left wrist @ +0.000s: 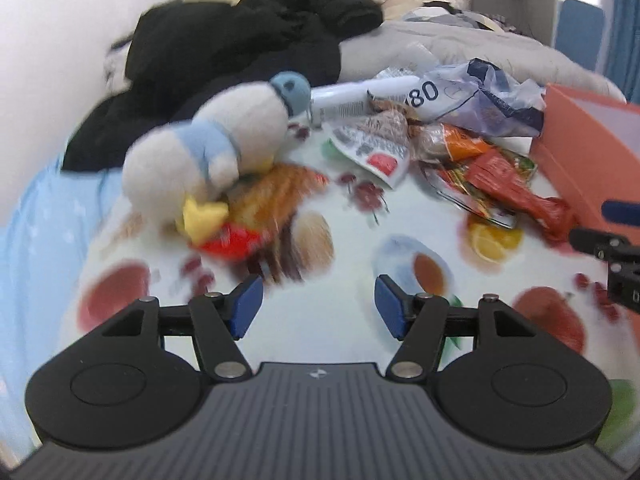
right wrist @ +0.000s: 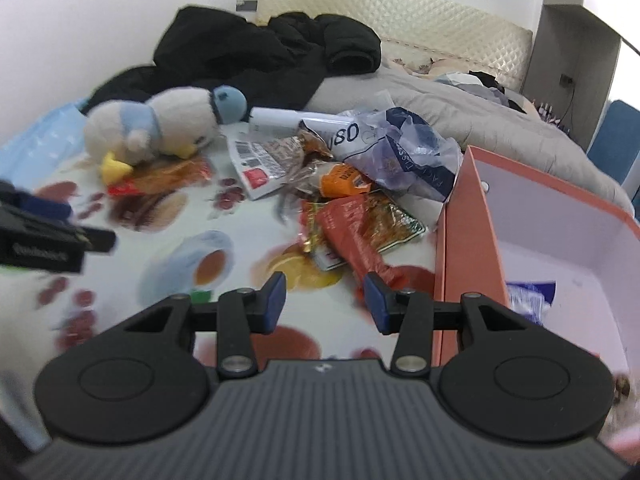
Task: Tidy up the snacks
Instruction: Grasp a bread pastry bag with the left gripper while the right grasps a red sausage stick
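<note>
Both tongs hang empty above the printed cloth [left wrist: 320, 240], left tongs [left wrist: 319, 306] wide apart, right tongs [right wrist: 326, 302] narrower.

Left gripper [left wrist: 319, 306]: matt black plastic arms w/ small shiny metal pins, blue pads look smooth and rubbery; body behind is ribbed grey plastic. Right gripper [right wrist: 325, 298] has same finish. Printed bed sheet [left wrist: 340, 312] is smooth cloth w/ fruit pattern, matt. Plush duck [left wrist: 204, 148] is soft fuzzy fabric, white and pale blue. Red snack packet [right wrist: 356, 236] is glossy crinkled foil/plastic; orange packet [right wrist: 345, 184] also shiny. Clear plastic bag [right wrist: 404, 152] is thin, wrinkled, semi-transparent. Orange box [right wrist: 472, 216] looks like matt cardboard, white inside. Black jacket [right wrist: 256, 52] is matt cloth. Headboard [right wrist: 400, 8] is quilted, slightly glossy.
</note>
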A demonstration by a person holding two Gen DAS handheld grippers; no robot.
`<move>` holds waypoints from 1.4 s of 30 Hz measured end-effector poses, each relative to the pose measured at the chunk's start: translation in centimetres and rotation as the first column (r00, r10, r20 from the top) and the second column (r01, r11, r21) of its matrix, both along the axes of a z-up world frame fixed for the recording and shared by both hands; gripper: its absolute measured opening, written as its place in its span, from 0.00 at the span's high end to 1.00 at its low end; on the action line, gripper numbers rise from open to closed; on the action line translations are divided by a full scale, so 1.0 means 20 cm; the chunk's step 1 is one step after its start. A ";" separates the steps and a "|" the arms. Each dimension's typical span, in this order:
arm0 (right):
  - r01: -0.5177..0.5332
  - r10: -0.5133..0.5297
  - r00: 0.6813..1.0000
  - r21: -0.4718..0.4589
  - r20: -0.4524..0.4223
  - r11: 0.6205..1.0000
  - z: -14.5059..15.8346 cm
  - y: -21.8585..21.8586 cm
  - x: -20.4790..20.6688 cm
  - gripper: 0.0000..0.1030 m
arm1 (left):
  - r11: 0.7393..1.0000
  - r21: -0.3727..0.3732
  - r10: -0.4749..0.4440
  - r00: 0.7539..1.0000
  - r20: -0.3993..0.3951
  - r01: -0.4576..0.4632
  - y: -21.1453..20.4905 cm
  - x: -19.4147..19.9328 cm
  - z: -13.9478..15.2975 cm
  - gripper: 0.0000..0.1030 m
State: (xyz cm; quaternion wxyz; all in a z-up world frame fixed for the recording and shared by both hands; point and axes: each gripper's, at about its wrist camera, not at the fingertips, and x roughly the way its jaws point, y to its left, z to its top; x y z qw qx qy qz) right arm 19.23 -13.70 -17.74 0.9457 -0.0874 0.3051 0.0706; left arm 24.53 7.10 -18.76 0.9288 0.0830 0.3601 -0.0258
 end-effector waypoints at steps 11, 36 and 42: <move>-0.008 0.001 0.999 -0.169 -0.040 0.986 -0.17 0.06 0.30 0.57 | 0.993 0.116 -0.017 1.000 -0.014 0.019 0.09 0.30 -0.18 0.36; 0.049 -0.056 0.998 -0.268 -0.021 0.962 -0.29 0.12 0.34 0.76 | 0.997 0.075 0.032 0.994 -0.104 -0.024 0.14 0.27 -0.26 0.94; 0.035 -0.041 0.999 -0.227 -0.024 0.973 -0.23 0.13 0.17 0.77 | 0.999 -0.011 0.044 0.994 -0.102 -0.046 0.08 0.04 -0.18 0.94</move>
